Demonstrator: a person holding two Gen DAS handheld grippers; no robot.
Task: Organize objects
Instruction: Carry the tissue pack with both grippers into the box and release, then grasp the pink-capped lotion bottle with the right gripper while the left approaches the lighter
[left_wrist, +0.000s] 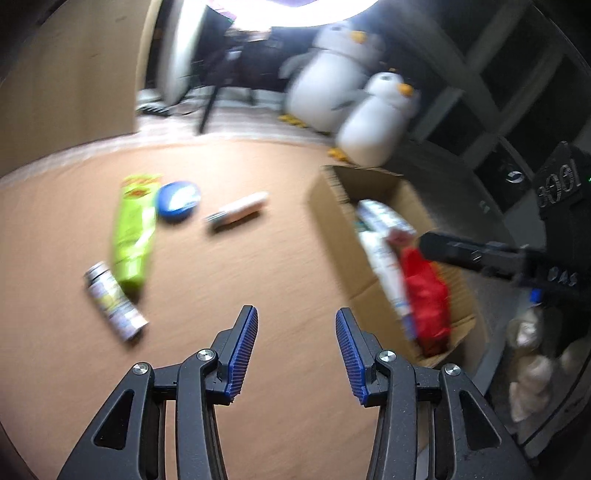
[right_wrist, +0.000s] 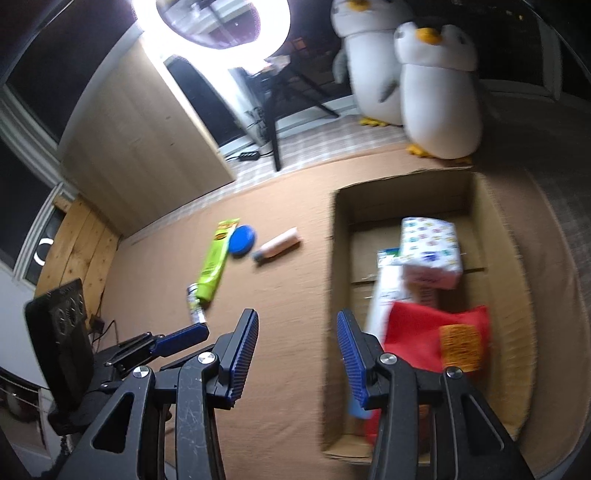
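Both tongs stand part open and empty: left tongs (left_wrist: 296, 349) over bare surface (left_wrist: 229, 280) beside the box (right_wrist: 491, 229), right tongs (right_wrist: 297, 350) at its near wall. Red bag (right_wrist: 421, 332) and carton (right_wrist: 430, 251) lie inside the box, evidently sorted; tube (left_wrist: 133, 236), can (left_wrist: 114, 299), blue lid (left_wrist: 179, 201) and bottle (left_wrist: 240, 212) lie left of it, awaiting collection.

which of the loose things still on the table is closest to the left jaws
The small labelled can, lying on its side at the near end of the green tube; the blue tin and pink bottle lie farther.
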